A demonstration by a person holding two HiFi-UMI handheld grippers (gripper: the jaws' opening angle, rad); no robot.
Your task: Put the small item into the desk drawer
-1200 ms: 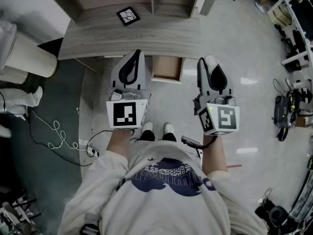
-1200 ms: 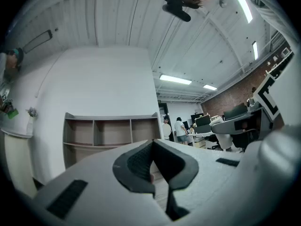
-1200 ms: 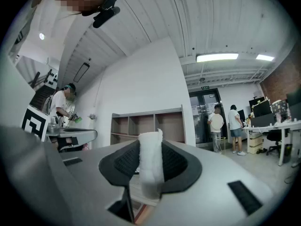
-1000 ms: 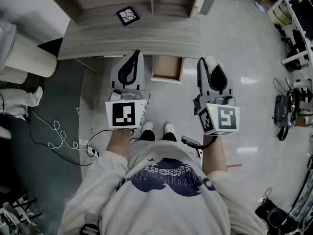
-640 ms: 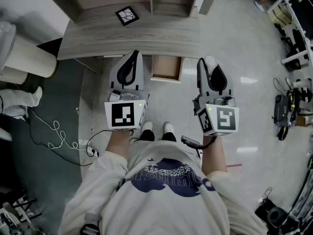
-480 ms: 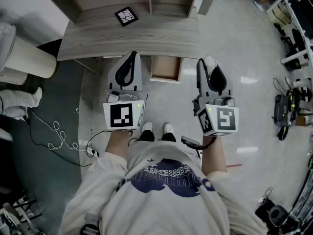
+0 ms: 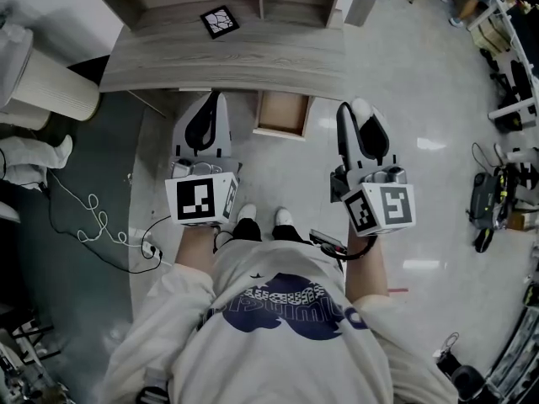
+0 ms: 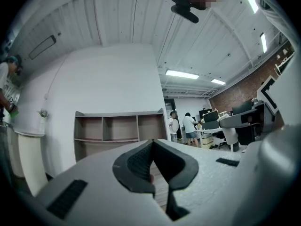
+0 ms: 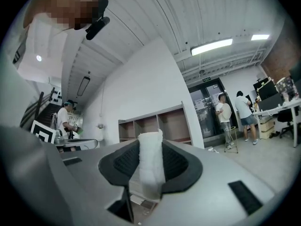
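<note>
The right gripper (image 7: 360,112) pinches the small white item (image 9: 150,166) upright between its jaws, just short of the open drawer (image 7: 283,114) under the desk's (image 7: 253,57) front edge. The left gripper (image 7: 208,108) (jaws pressed together, nothing between them) hangs at the drawer's other side.

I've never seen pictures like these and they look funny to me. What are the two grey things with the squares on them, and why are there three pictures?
A person is standing and looking down. A camera on the head took the top picture, so you see the person's own shirt and shoes from above. Each hand holds a gripper, a tool with two fingers that pinch. The other two pictures come from little cameras riding on those tools, looking along their fingers.

The left gripper is closed with nothing in it. The right gripper pinches a small white item.

In front stands a wooden desk with a black patterned square on top. Under its edge a drawer is pulled open, and it looks empty.
</note>
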